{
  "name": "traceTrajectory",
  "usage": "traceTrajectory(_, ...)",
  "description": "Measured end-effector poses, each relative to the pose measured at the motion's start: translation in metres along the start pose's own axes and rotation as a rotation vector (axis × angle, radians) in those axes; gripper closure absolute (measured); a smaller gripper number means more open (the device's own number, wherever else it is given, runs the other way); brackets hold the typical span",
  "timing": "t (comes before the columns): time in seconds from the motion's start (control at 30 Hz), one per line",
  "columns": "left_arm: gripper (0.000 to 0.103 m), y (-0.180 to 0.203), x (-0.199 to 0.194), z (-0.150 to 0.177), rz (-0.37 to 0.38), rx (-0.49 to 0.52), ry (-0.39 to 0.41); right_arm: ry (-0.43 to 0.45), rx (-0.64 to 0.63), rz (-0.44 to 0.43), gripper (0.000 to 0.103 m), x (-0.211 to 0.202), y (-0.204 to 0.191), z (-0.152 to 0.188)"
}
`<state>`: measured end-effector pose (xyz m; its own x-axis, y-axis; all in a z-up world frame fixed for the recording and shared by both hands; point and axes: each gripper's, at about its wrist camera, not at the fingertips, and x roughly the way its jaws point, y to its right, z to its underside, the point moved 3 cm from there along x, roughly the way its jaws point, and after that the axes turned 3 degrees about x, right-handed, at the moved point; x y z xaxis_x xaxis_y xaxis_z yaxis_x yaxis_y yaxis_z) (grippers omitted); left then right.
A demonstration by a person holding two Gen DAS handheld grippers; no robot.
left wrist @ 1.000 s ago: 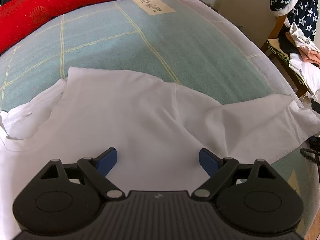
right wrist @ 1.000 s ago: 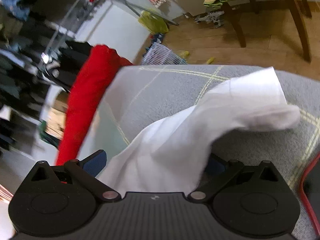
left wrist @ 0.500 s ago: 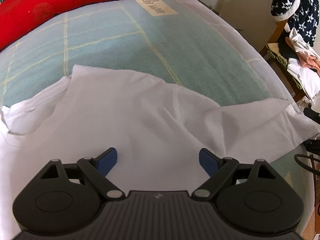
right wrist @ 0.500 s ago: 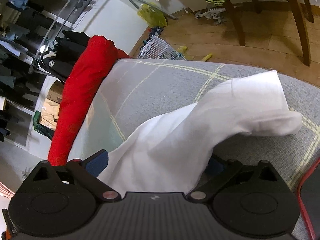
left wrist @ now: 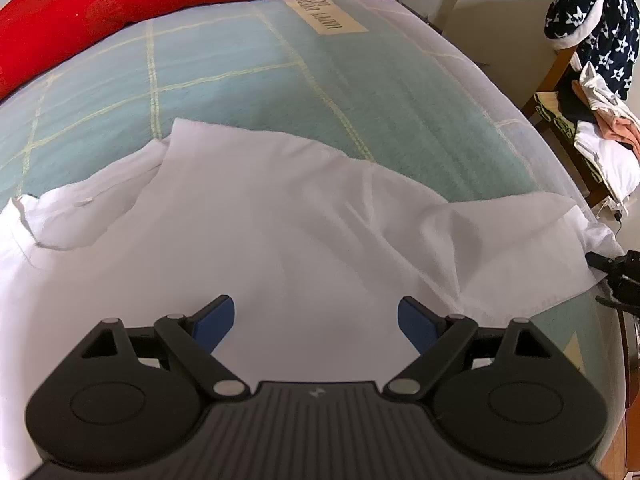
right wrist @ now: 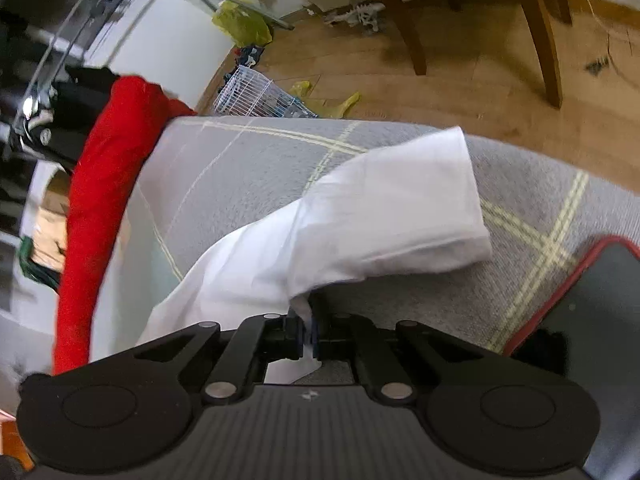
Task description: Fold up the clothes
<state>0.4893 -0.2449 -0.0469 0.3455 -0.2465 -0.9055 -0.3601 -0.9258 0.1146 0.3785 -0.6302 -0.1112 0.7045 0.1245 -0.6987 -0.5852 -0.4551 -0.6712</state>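
A white shirt lies spread on a bed that has a pale blue-green cover with thin yellow check lines. At the far left of the left wrist view, the collar part of the shirt is a little crumpled. Behind it, a long red bolster runs along the far edge of the bed.

The left tool hangs over the middle of the shirt. Its two blue pads stand wide apart, with only flat cloth under them and nothing between them.

Further to the right, one sleeve stretches toward the edge of the bed. Here the right tool has just been closing, and its jaws are now pressed together on a fold of the white cloth; a small piece of the fabric shows between the pads. In the right wrist view the sleeve rises from the jaws and bends over the grey checked cover.

On the right, beside the bed, a wooden chair carries a dark garment with white stars and some pale clothes.
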Motion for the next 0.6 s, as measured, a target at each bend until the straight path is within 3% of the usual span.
traceTrajectory(0.3, 0.014, -0.008, -0.004, 0.001, -0.019, 0.004, 0.002, 0.043, -0.069, 0.019, 0.099, -0.032, -0.020, -0.004)
traceTrajectory(0.6, 0.015, -0.003, -0.004, -0.002, -0.003, 0.022, 0.008, 0.027, -0.145, 0.147, 0.099, -0.058, -0.021, -0.011)
